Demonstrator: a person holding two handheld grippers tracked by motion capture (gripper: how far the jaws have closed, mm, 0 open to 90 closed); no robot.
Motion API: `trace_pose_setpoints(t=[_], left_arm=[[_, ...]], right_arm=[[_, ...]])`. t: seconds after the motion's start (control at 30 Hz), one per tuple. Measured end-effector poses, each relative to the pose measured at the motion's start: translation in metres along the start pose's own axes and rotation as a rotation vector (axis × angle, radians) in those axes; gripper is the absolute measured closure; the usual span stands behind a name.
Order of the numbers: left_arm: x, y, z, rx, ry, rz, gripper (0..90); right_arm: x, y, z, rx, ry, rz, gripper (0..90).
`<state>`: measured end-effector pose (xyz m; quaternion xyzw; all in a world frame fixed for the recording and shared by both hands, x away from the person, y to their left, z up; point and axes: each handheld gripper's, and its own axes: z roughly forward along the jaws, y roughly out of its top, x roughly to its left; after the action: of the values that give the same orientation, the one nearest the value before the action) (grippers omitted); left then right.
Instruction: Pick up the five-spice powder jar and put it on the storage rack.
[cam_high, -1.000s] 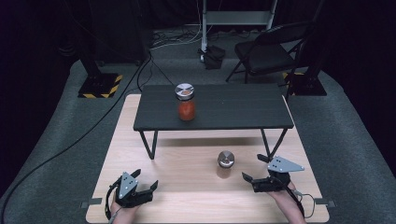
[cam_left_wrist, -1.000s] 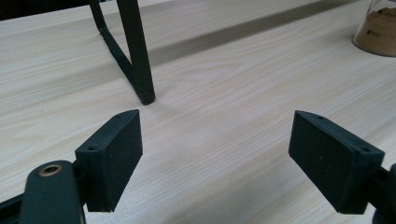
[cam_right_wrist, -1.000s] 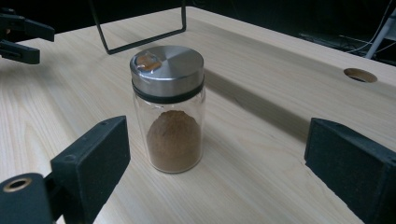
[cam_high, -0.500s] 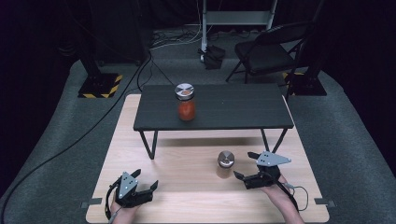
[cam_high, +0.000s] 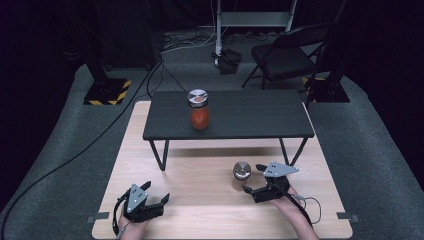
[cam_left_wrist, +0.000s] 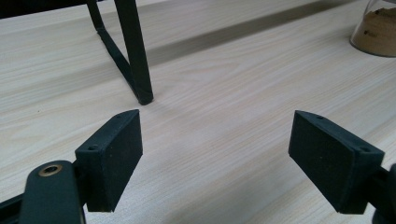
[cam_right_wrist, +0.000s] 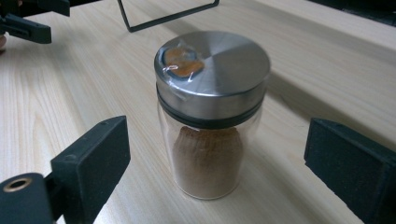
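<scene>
A glass jar of brown powder (cam_high: 241, 174) (cam_right_wrist: 208, 130) with a metal lid stands on the light wooden table (cam_high: 200, 200). My right gripper (cam_high: 255, 179) (cam_right_wrist: 219, 163) is open, its jaws just right of the jar and apart from it. In the right gripper view the jar stands between and a little beyond the two pads (cam_right_wrist: 98, 158). A second jar with red contents (cam_high: 199, 109) and a metal lid stands on the small black table (cam_high: 250, 120). My left gripper (cam_high: 156, 192) (cam_left_wrist: 219, 154) rests open near the front left with bare wood between its pads.
The black table's thin legs (cam_high: 159, 155) (cam_left_wrist: 133, 56) stand on the wood ahead of the left gripper. The brown jar's base (cam_left_wrist: 376, 32) lies at the far right of the left gripper view. A folding chair (cam_high: 287, 55) and cables lie on the floor beyond.
My right gripper has slid left across the table, closing in on the brown jar. The left gripper and both jars have stayed put.
</scene>
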<state>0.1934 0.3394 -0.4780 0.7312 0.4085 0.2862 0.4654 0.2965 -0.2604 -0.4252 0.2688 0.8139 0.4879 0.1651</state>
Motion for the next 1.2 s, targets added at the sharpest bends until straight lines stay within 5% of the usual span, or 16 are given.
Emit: trace_pose_setpoints(t=[0.83,1.2], left_arm=[[0.001,0.0,0.0,0.0,-0.004,0.001,17.6],[0.001,0.0,0.001,0.0,-0.005,-0.001,17.7]], right_arm=[[0.011,0.0,0.034,0.016,-0.03,0.019,26.5],[0.015,0.006,0.032,0.046,-0.05,0.013,29.9]])
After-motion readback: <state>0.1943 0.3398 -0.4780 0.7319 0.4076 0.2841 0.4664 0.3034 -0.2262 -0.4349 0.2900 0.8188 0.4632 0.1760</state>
